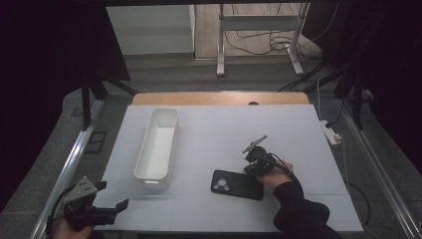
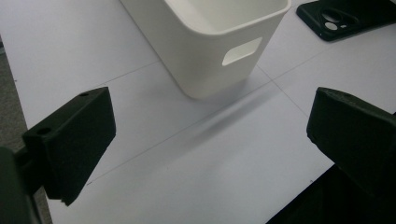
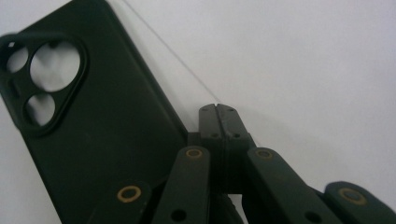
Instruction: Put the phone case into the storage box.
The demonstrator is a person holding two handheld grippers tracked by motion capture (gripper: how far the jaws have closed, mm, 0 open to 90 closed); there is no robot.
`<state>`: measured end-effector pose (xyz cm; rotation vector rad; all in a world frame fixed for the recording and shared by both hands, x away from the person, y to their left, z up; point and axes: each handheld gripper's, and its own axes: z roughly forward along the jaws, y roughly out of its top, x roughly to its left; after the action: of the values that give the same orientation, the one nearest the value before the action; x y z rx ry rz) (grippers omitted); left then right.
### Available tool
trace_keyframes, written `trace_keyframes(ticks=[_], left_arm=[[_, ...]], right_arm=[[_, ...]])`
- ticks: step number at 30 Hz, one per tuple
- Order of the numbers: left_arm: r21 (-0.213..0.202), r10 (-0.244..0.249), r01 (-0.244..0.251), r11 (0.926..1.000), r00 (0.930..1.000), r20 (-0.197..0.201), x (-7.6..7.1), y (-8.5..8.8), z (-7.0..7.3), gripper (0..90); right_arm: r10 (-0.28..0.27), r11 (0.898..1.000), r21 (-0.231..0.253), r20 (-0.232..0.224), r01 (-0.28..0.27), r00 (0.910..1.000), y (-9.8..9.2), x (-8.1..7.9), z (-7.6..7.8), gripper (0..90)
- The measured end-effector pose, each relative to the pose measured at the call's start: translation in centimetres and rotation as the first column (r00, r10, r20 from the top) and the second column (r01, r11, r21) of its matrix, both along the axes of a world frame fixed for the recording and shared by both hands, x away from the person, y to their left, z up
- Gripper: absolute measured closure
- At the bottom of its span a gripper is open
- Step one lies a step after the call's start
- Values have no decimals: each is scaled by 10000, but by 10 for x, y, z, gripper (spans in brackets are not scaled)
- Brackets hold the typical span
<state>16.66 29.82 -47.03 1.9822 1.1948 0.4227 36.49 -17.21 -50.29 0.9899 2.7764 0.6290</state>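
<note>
The right tool, clenched on nothing, rests beside the black phone case's edge, seemingly to nudge it along the counter, while the left tool waits released near the white bin.

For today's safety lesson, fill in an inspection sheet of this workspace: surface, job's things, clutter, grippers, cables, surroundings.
Surface: white table top, faint grid lines.
Job's things: black phone case lying flat, camera cut-outs showing; white bin upright, empty.
Clutter: nothing seen.
Grippers: left gripper jaws open over bare table; right gripper jaws shut beside the case's edge, nothing between them.
Cables: loose cables on the floor beyond.
Surroundings: power strip at right, metal stand behind.
</note>
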Motion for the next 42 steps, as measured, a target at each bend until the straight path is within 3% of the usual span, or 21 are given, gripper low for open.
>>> trace_keyframes(ticks=[19,33,39,42], left_arm=[[23,8,-8,10000,10000,-27,0,-1,0,21],[40,6,-5,10000,10000,-44,0,-1,0,21],[80,6,-6,10000,10000,-39,0,-1,0,22],[74,10,-10,10000,10000,-56,1,-1,0,22]], right_arm=[[-161,9998,76,-243,162,9996,-15,-30,1,894],[69,10000,-38,-428,-71,9991,-17,-54,2,895],[134,9997,-188,-293,-139,9995,-16,-59,3,882],[1,10000,-7,-111,-2,9999,-19,-58,9,834]])
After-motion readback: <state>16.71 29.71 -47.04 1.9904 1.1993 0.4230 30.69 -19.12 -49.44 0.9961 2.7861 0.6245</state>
